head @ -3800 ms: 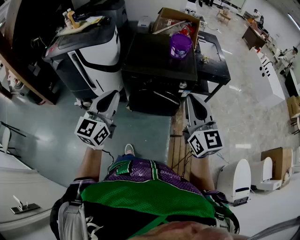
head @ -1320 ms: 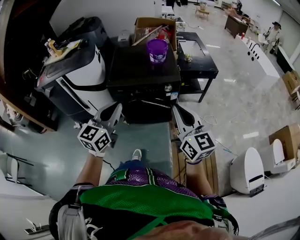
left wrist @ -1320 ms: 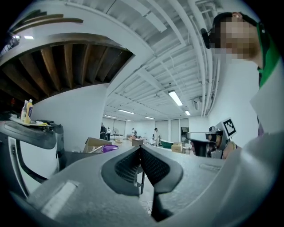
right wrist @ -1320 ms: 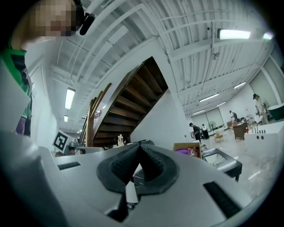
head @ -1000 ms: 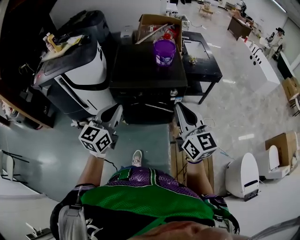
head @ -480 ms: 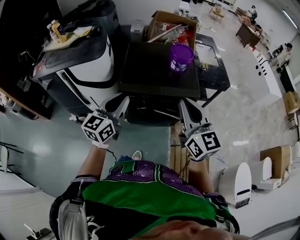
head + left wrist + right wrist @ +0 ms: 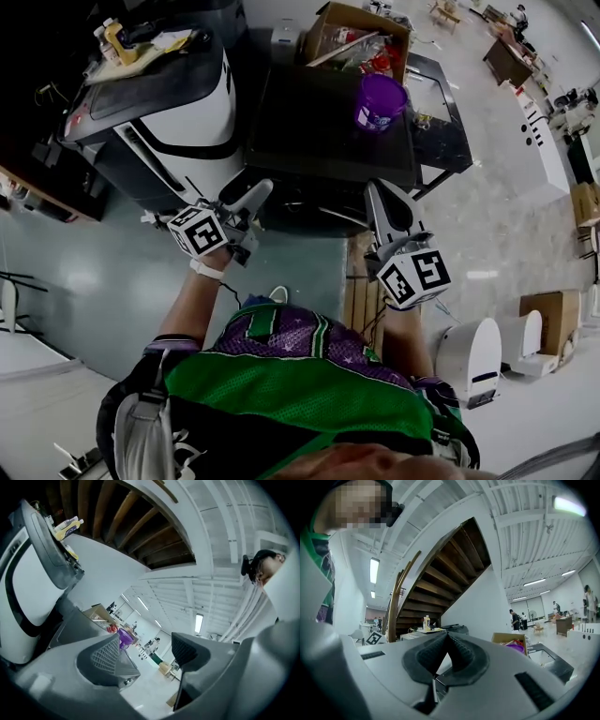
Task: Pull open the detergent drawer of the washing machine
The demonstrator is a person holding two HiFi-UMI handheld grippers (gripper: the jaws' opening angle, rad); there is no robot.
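Observation:
The black washing machine (image 7: 323,131) stands in front of me, seen from above, with a purple cup (image 7: 380,101) on its lid. Its front panel (image 7: 309,214) is steeply foreshortened and I cannot make out the detergent drawer. My left gripper (image 7: 255,195) sits at the machine's front left corner, rolled on its side. Its jaws are opening, and in the left gripper view (image 7: 145,649) nothing is between them. My right gripper (image 7: 380,195) points at the front right of the machine. Its pads (image 7: 447,641) are pressed together on nothing.
A white and black machine (image 7: 173,117) stands close on the left with bottles (image 7: 117,42) on top. Behind are a cardboard box (image 7: 361,37) and a black side table (image 7: 436,141). A wooden pallet (image 7: 361,300) lies under my right arm. People stand far off.
Both grippers have moved forward up to the washing machine's front. The left gripper has rolled onto its side and its jaws have gone from shut to apart.

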